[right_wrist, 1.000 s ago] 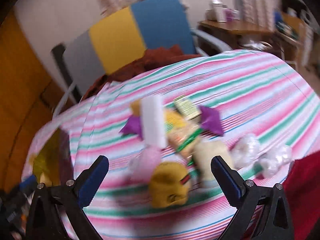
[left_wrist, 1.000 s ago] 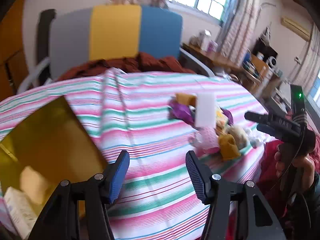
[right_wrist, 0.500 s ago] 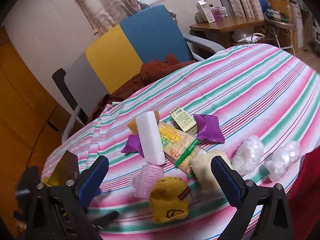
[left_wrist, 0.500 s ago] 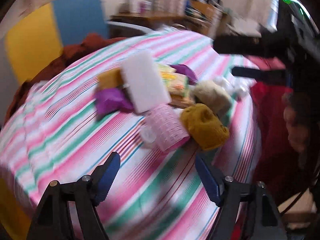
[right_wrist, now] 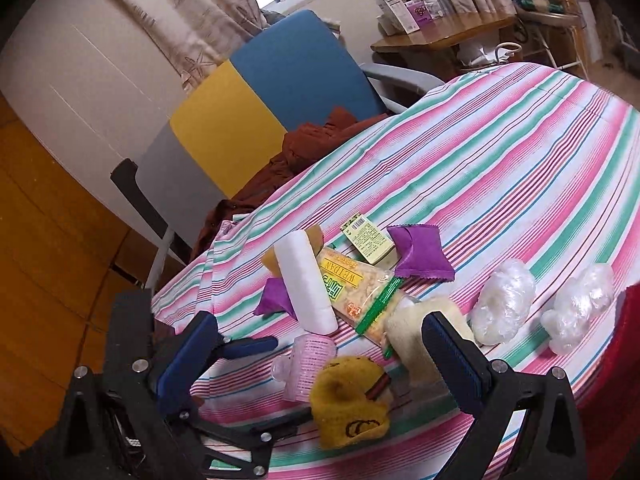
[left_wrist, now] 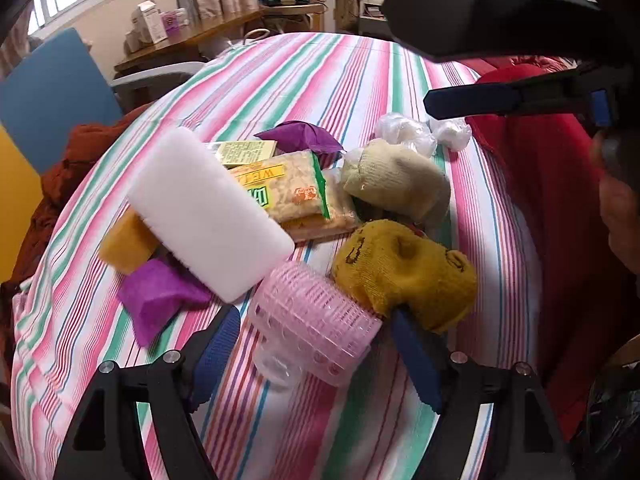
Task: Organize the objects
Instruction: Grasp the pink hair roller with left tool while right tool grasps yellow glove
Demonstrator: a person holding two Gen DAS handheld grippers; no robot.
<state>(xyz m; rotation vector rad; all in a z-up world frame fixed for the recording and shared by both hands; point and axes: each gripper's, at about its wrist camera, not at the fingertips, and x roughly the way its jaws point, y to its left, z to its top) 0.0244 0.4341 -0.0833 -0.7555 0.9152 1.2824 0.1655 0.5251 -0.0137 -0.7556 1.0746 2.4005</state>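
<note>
Two wrist-cam views over a round table (right_wrist: 520, 152) w/ a pink, green and white striped cloth, a small heap of odds and ends near its front edge.

Left gripper (left_wrist: 316, 354) points steeply down at the heap, jaws spread wide. A pink ribbed hair roller (left_wrist: 312, 320) lies between the blue pads; pads don't press on it. The right-hand pad sits just under the edge of a mustard-yellow knit sock (left_wrist: 404, 268), which touches the roller.

Right gripper (right_wrist: 320, 364) hangs lower over the table's near edge, jaws also spread wide, nothing pinched. In its view the yellow sock and roller show between the fingers, and the left gripper shows at lower left, reaching in toward the roller.

Rest of the heap: a white foam block (left_wrist: 208, 212) leans across the middle, resting on an orange sponge (left_wrist: 128, 240) and a purple cloth (left_wrist: 160, 296). Behind it, a clear snack bag (left_wrist: 296, 192) w/ a green strip, a small pale-yellow packet (left_wrist: 244, 152) and a purple sachet (left_wrist: 300, 140). A cream sock (left_wrist: 396, 180) sits beside the snack bag, just behind the yellow one. Two crumpled clear plastic balls (right_wrist: 504, 304) lie to the right, a bit apart from the rest.

Beyond the table: a chair (right_wrist: 256, 100) w/ grey, yellow and blue back panels, a rust-brown garment (right_wrist: 304, 148) draped on it. A person's red sleeve (left_wrist: 540, 184) shows at the right edge.
</note>
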